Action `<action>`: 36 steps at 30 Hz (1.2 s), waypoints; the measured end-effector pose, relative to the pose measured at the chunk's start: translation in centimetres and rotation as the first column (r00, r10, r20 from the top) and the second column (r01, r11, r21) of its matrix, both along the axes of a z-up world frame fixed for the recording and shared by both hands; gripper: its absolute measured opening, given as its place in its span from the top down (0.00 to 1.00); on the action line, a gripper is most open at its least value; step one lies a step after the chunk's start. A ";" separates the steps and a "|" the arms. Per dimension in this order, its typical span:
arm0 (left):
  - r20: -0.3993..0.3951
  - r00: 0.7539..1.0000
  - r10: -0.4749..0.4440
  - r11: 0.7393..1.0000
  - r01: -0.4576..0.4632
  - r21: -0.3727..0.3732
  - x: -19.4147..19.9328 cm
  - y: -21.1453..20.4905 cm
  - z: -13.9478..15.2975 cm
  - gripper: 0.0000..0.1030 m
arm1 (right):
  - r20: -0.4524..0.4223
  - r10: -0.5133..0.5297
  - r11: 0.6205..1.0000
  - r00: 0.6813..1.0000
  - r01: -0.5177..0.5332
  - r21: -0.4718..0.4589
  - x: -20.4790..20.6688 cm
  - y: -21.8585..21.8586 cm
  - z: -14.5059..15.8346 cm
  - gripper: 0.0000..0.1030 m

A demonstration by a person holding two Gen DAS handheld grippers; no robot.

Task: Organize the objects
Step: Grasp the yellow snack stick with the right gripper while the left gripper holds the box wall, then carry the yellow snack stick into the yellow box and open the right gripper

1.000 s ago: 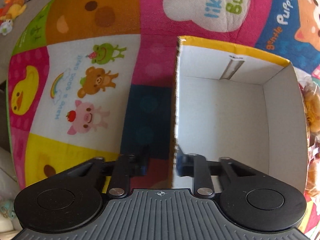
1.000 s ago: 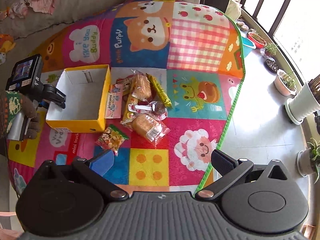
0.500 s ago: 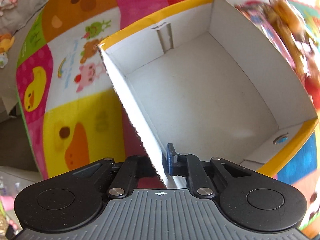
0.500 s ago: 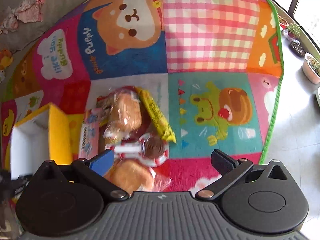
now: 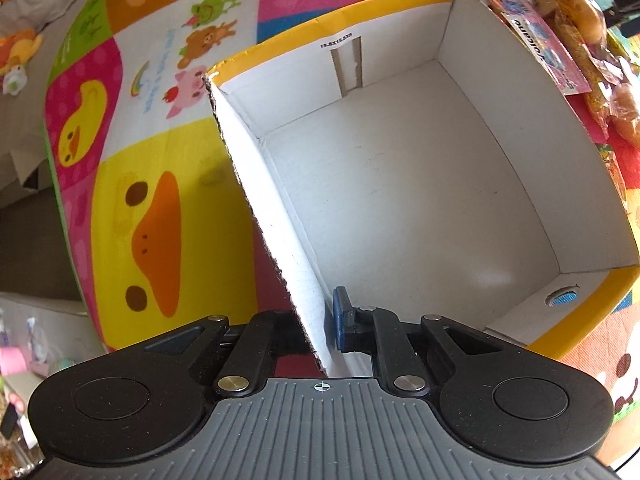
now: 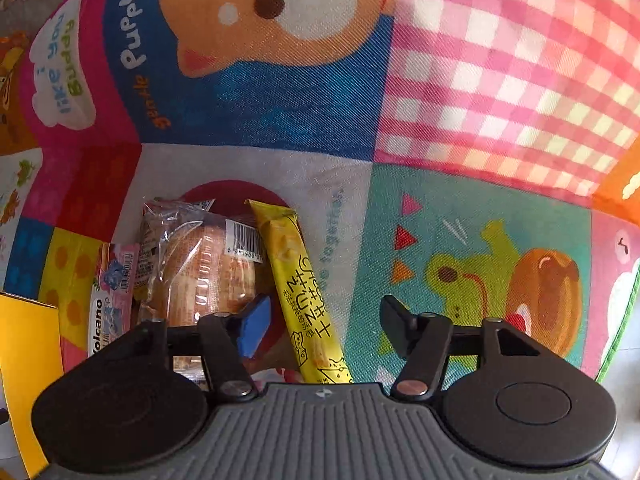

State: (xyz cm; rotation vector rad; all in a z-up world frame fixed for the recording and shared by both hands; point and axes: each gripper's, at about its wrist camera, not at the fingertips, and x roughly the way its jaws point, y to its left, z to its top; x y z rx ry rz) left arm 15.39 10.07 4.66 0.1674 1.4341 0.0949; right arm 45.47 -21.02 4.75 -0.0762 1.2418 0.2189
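Note:
An empty cardboard box (image 5: 400,184), yellow outside and white inside, stands on the play mat. My left gripper (image 5: 316,328) is shut on its near left wall, the blue pad (image 5: 342,318) against the inner face. My right gripper (image 6: 324,326) points down over a pile of snacks, its jaws closing. A long yellow snack bar (image 6: 298,276) lies between the fingers, and neither pad touches it. A wrapped bread roll (image 6: 200,272) and a pink Volcano packet (image 6: 112,292) lie just left of the bar. The box's yellow corner (image 6: 24,360) shows at the left edge.
The snack pile (image 5: 560,40) lies right beside the box's far right wall. The colourful cartoon mat (image 6: 500,80) covers the floor, and its green edge (image 6: 624,320) runs along the right. Plush toys (image 5: 20,48) lie off the mat at the far left.
The left gripper closed on the box wall and the box swung round toward the snacks. The right gripper dropped low over the snack pile and its jaws narrowed around the yellow bar.

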 end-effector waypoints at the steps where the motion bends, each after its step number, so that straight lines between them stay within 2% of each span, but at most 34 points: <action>1: 0.000 1.000 -0.007 1.000 0.007 0.002 -0.2 -0.3 0.1 0.88 | 0.006 -0.007 1.000 1.000 0.007 0.005 -0.2 -0.2 0.1 0.42; 3: 0.000 1.000 -0.020 1.000 0.020 0.005 -0.3 -0.3 0.1 0.88 | 0.009 0.009 1.000 1.000 -0.009 0.001 -0.6 -0.3 0.0 0.42; 6: 0.002 1.000 -0.013 1.000 0.013 0.006 -0.5 -0.4 0.3 0.88 | 0.045 0.107 0.991 0.993 -0.103 -0.082 -0.5 1.1 -0.3 0.43; 8: -0.001 1.000 -0.014 1.000 0.014 0.008 -0.5 -0.6 0.4 0.88 | 0.060 0.145 0.983 0.988 -0.137 -0.121 0.0 2.2 -0.5 0.48; 12: -0.008 1.000 -0.021 1.000 0.021 0.012 -0.4 -0.6 0.2 0.88 | 0.039 0.169 0.978 0.985 -0.162 -0.133 -0.1 3.7 -1.0 0.76; 14: -0.009 1.000 -0.017 1.000 0.018 0.011 -0.2 -0.5 0.2 0.88 | 0.045 0.181 0.973 0.982 -0.173 -0.153 -1.6 4.0 -0.7 0.77; 17: -0.001 1.000 -0.024 1.000 0.024 -0.004 0.4 -0.4 0.4 0.89 | 0.030 0.181 0.976 0.983 -0.176 -0.132 -4.4 3.0 0.6 0.80; 22: 0.019 0.997 -0.075 0.997 0.075 -0.031 2.1 -0.7 0.1 0.89 | -0.007 0.067 0.997 0.998 -0.067 -0.043 -10.2 0.1 4.5 0.80; 27: 0.060 0.985 -0.160 0.983 0.165 -0.076 3.2 -0.9 0.4 0.90 | -0.069 -0.144 0.985 0.987 0.150 0.084 -15.8 -1.4 9.4 0.80; 31: 0.072 0.984 -0.164 0.975 0.172 -0.137 3.2 0.6 0.7 0.90 | -0.105 -0.271 0.944 0.957 0.286 0.167 -21.0 0.4 14.4 0.80; 36: 0.063 0.993 -0.103 0.968 0.114 -0.224 3.4 2.7 0.7 0.90 | -0.103 -0.297 0.937 0.949 0.310 0.160 -25.8 5.6 18.3 0.80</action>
